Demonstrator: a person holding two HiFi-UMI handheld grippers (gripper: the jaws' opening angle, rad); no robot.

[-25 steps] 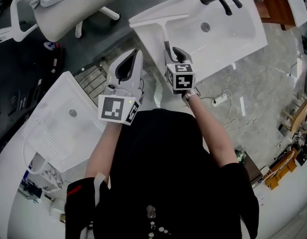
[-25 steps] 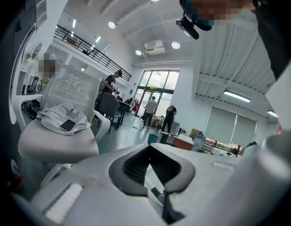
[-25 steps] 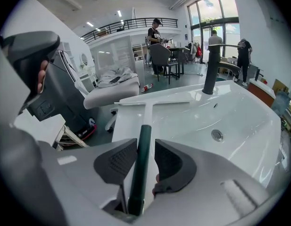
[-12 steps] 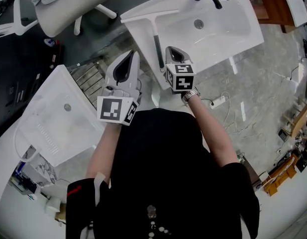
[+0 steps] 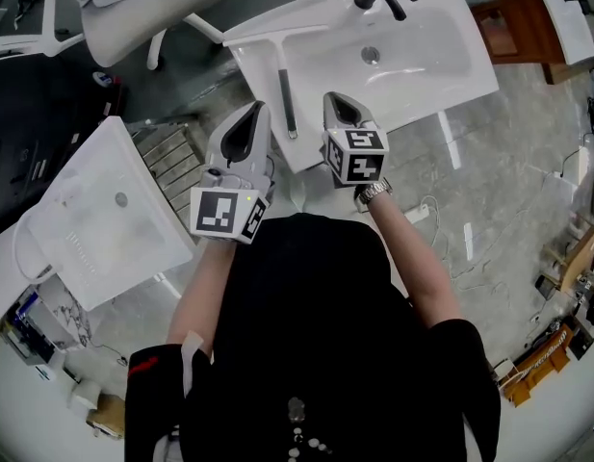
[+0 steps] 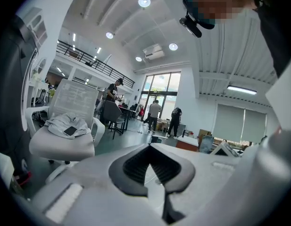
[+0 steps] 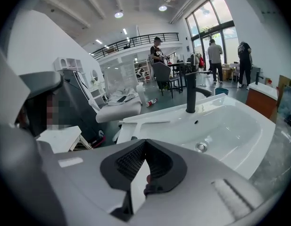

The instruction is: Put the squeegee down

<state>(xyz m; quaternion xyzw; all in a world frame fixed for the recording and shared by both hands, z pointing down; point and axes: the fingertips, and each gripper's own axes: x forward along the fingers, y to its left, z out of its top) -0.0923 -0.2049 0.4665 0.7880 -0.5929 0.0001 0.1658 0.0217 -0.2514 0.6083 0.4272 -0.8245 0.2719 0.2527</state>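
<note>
Right gripper (image 5: pixel 334 101) closed tight, nothing held; left gripper (image 5: pixel 257 109) likewise. Squeegee (image 5: pixel 286 99) (white blade, dark handle) lies flat on sink (image 5: pixel 451 65) ledge; basin shows only drain (image 5: pixel 371 55).

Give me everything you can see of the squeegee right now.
The squeegee is T-shaped: a long white blade bar and a slim dark handle, plastic-looking. It lies flat on the white sink's side ledge, bar along the far rim, handle pointing toward the person. The right tool is shut beside it, not touching.

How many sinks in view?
2: the far sink, squeegee on its rim, and the left sink. A white top at the right edge may be a third.
</note>
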